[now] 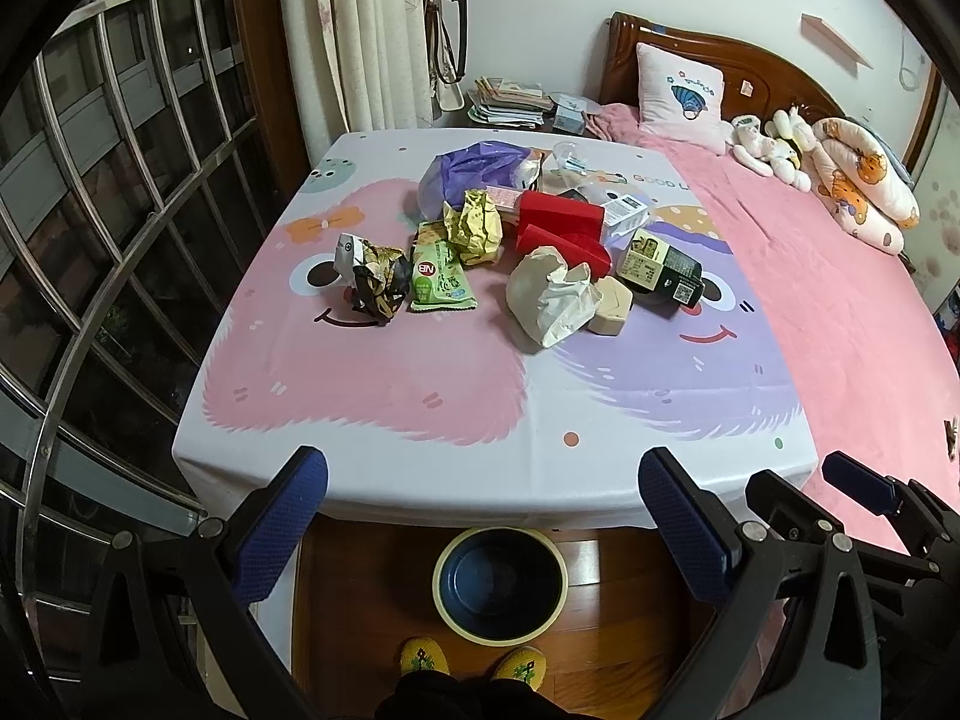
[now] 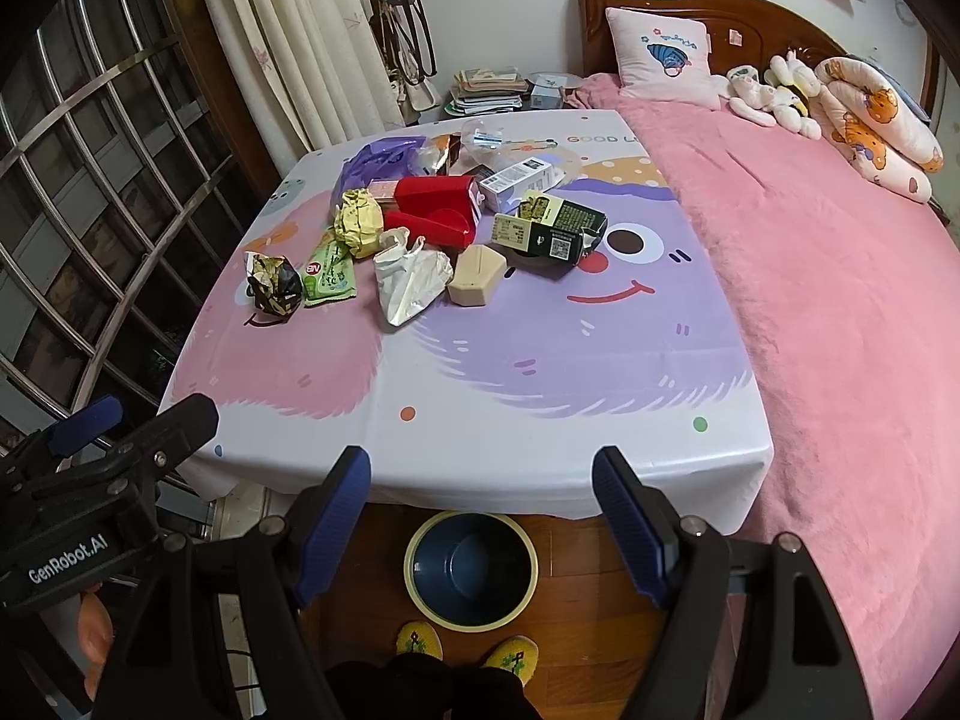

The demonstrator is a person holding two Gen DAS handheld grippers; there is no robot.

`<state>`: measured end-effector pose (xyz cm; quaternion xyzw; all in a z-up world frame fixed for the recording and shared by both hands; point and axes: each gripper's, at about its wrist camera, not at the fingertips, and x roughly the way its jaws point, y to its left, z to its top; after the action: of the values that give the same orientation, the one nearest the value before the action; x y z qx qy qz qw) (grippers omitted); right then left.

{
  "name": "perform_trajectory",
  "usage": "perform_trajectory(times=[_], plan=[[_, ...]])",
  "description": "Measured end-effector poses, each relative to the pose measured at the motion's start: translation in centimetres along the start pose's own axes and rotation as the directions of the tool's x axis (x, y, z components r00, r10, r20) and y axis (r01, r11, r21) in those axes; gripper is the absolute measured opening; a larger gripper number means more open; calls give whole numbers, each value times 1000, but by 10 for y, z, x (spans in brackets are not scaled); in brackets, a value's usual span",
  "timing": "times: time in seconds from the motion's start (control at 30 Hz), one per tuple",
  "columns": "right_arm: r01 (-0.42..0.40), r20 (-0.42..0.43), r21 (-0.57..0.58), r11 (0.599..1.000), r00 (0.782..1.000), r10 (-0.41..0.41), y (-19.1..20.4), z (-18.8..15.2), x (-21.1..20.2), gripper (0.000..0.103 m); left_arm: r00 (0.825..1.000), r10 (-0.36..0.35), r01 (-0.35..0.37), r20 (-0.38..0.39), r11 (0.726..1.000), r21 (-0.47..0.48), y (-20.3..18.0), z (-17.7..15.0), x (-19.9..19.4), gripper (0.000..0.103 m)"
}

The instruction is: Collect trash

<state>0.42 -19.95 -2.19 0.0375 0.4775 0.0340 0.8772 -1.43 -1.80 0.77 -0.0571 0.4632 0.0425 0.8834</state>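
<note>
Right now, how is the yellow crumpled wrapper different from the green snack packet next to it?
The yellow crumpled wrapper is scrunched into a puffy ball, while the green snack packet lies flat. The wrapper looks shiny gold with no words showing; the packet is green with a red logo and printing. The wrapper sits farther back on the table, the packet nearer the front. Both lie touching on the cartoon cloth, not yet picked up.

Tabletop (image 1: 372, 396) under a cartoon-print cloth in pink and purple, trash clustered toward 12 o'clock: black-gold crumpled wrapper (image 1: 375, 282) at 10, green snack packet (image 1: 441, 283) just beside it, yellow foil ball (image 1: 474, 227) behind. Crumpled white paper (image 1: 552, 295) near centre, touching a beige box (image 1: 611, 305) — dark carton (image 1: 660, 267) at 2 o'clock. Red box (image 1: 561, 228) and purple bag (image 1: 471, 171) farther back. On the wooden floor (image 1: 360, 600) at 6 — a blue bin (image 1: 500, 583).
</note>
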Motion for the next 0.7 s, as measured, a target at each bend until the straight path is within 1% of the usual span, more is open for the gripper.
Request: perform_trajectory(times=[0.1,0.23,0.5,0.7], plan=[[0,-1,0,1000,1000,0,-1,0,0,77,1000,-5,5,3,1000,1,0,0,0,103],[-2,-2,0,1000,1000,2,-2,1,1,77,1000,-12,12,12,1000,2,3,7,2,103],[-6,-4,-7,1000,1000,6,-2,-1,1,77,1000,-5,5,20,1000,8,2,10,7,103],[-10,-3,-24,1000,1000,10,2,-4,3,77,1000,7,-7,23,1000,-1,-2,5,9,103]])
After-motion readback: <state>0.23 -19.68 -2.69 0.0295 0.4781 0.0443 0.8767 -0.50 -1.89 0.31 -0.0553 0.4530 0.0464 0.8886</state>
